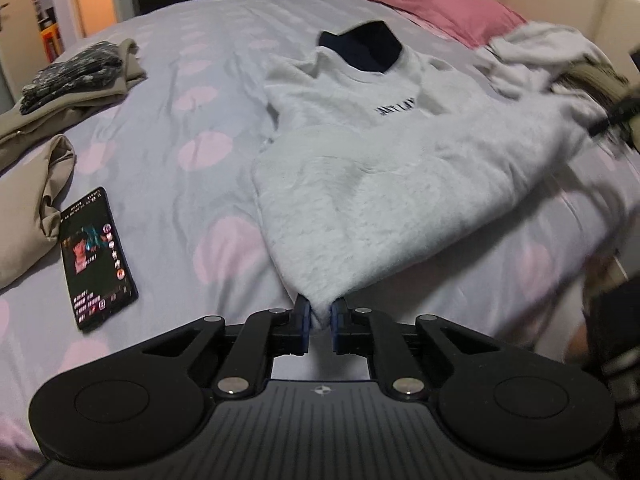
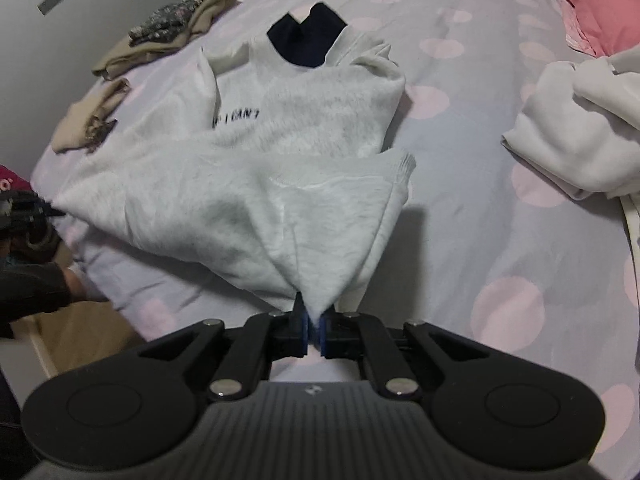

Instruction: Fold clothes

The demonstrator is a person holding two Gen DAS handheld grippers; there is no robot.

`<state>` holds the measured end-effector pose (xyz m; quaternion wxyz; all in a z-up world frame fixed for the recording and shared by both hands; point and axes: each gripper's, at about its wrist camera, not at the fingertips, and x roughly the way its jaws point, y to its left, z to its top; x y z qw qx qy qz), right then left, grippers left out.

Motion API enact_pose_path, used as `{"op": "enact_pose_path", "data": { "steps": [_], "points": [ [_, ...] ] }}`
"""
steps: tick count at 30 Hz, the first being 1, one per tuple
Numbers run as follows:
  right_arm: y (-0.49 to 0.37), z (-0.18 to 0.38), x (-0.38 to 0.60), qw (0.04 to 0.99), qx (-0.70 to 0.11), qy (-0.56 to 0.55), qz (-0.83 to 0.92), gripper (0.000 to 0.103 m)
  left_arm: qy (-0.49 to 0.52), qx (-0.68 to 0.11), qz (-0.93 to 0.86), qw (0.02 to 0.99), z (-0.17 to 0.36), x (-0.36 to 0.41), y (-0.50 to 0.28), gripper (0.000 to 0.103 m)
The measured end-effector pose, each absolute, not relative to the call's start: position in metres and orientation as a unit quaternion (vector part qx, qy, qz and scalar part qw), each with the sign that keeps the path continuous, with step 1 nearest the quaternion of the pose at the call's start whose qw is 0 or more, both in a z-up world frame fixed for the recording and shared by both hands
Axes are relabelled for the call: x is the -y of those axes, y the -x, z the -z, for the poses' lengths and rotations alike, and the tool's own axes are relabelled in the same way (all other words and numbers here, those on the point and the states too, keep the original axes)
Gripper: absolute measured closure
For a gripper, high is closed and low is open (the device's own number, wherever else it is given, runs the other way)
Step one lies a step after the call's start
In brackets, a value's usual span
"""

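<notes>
A light grey fleece sweatshirt (image 1: 384, 184) with a dark navy collar (image 1: 366, 50) and black chest lettering lies on the bed, its lower part lifted. My left gripper (image 1: 320, 314) is shut on one bottom corner of the sweatshirt. My right gripper (image 2: 314, 326) is shut on the other bottom corner, and the sweatshirt (image 2: 248, 196) stretches away from it toward the collar (image 2: 306, 42). The right gripper appears blurred at the right edge of the left wrist view (image 1: 616, 114). The left gripper shows at the left edge of the right wrist view (image 2: 28, 208).
The bed has a lilac sheet with pink dots (image 1: 168, 128). A phone (image 1: 98, 258) with a lit screen lies at the left. Folded beige and patterned clothes (image 1: 76, 80) sit beyond it. A pink pillow (image 1: 444, 4) and a pale crumpled garment (image 2: 580, 128) lie at the far side.
</notes>
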<state>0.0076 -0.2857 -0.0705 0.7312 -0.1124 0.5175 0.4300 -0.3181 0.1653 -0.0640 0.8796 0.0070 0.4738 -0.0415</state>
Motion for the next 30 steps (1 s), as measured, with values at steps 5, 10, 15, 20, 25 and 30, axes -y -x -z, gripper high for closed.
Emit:
{"op": "enact_pose_path", "data": {
  "steps": [5, 10, 15, 20, 25, 30],
  "points": [
    [0.007, 0.067, 0.302, 0.694, -0.539, 0.108, -0.465, 0.097, -0.01, -0.505, 0.057, 0.861, 0.07, -0.162, 0.344, 0.095],
    [0.015, 0.086, 0.299, 0.664, -0.566, 0.139, -0.468, 0.096, -0.034, -0.525, 0.061, 0.848, 0.096, -0.151, 0.342, 0.094],
    [0.014, 0.099, 0.286, 0.661, -0.564, 0.197, -0.455, 0.057, -0.043, -0.552, 0.067, 0.83, 0.093, -0.156, 0.342, 0.084],
    [-0.009, 0.07, 0.294, 0.704, -0.54, 0.157, -0.434, 0.045, -0.124, -0.58, 0.069, 0.802, 0.07, -0.165, 0.342, 0.083],
    [-0.024, 0.057, 0.287, 0.743, -0.502, 0.134, -0.422, 0.039, -0.081, -0.541, 0.046, 0.836, 0.051, -0.186, 0.318, 0.059],
    [-0.035, 0.077, 0.266, 0.742, -0.517, 0.159, -0.396, 0.037, 0.01, -0.53, 0.02, 0.848, 0.073, -0.193, 0.282, 0.059]
  ]
}}
